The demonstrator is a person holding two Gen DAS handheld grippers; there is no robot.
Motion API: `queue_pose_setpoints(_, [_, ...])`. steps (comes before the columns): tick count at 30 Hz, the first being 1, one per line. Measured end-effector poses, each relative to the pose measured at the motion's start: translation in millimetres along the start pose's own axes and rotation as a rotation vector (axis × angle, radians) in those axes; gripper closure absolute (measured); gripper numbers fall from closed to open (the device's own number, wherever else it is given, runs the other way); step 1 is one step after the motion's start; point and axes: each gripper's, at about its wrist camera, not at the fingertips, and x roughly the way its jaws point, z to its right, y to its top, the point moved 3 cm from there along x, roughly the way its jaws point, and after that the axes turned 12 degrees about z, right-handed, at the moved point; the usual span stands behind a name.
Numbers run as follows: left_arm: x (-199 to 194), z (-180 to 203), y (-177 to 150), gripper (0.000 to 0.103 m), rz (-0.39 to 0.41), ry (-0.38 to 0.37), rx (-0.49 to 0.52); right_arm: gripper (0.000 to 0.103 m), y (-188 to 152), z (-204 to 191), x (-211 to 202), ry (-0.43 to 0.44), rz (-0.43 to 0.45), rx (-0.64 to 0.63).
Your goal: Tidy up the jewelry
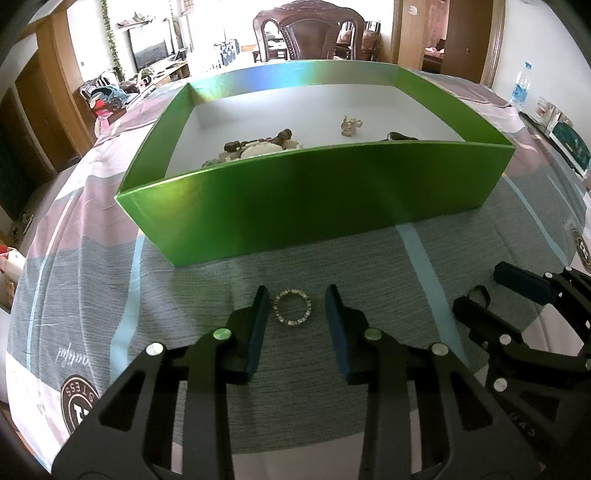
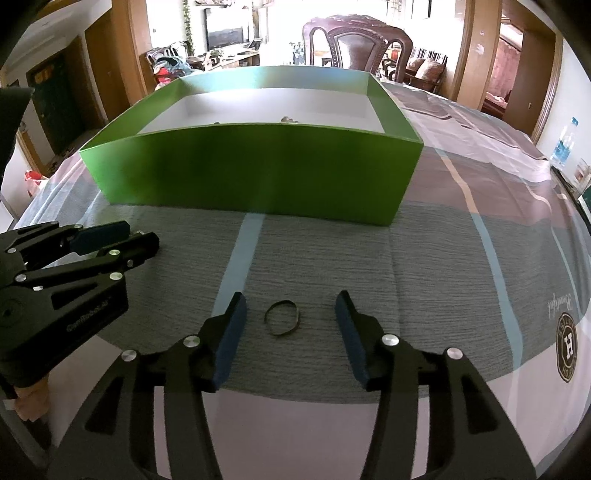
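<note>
A green box (image 1: 303,206) with a white floor stands on the table, also in the right wrist view (image 2: 258,173). It holds several jewelry pieces (image 1: 258,146), among them a small metal piece (image 1: 351,125). My left gripper (image 1: 297,301) is open, its fingers on either side of a studded silver ring (image 1: 292,307) lying on the cloth. My right gripper (image 2: 290,308) is open, its fingers on either side of a thin dark ring (image 2: 282,318) on the cloth. The right gripper shows at the right in the left wrist view (image 1: 491,291); the left gripper shows at the left in the right wrist view (image 2: 129,236).
The table wears a grey, pink and blue striped cloth (image 2: 461,258) with round logos. A dark wooden chair (image 1: 308,33) stands behind the table. A water bottle (image 1: 521,86) and packets stand at the far right edge.
</note>
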Motion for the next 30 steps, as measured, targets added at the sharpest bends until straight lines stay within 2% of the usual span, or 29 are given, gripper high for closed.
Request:
queue_pose_setpoints(12, [-1,1,0,0.073,0.006,0.010,0.010,0.052,0,-1,-1,-0.001,0.007,0.001])
queue_pose_setpoints(13, [-1,1,0,0.073,0.006,0.010,0.010,0.054,1,-1,-1,0.001,0.010,0.000])
queue_pose_setpoints(15, [-1,1,0,0.074,0.006,0.007,0.008,0.075,1,-1,-3,0.008,0.012,0.001])
queue_pose_setpoints(17, [-1,2,-1,0.077,0.005,0.001,0.008,0.081,2,0,-2,0.005,0.016,0.003])
queue_pose_setpoints(20, [-2,3,-1,0.082,0.006,-0.008,0.008,0.083,1,1,-3,0.005,0.018,0.008])
queue_pose_setpoints(26, [-4,0,-3,0.082,-0.007,0.003,0.003,0.084,1,4,-3,-0.011,0.015,0.017])
queue_pose_setpoints(30, [-10,-10,-7,0.082,-0.042,-0.044,-0.044,0.084,1,10,-3,-0.032,0.003,0.032])
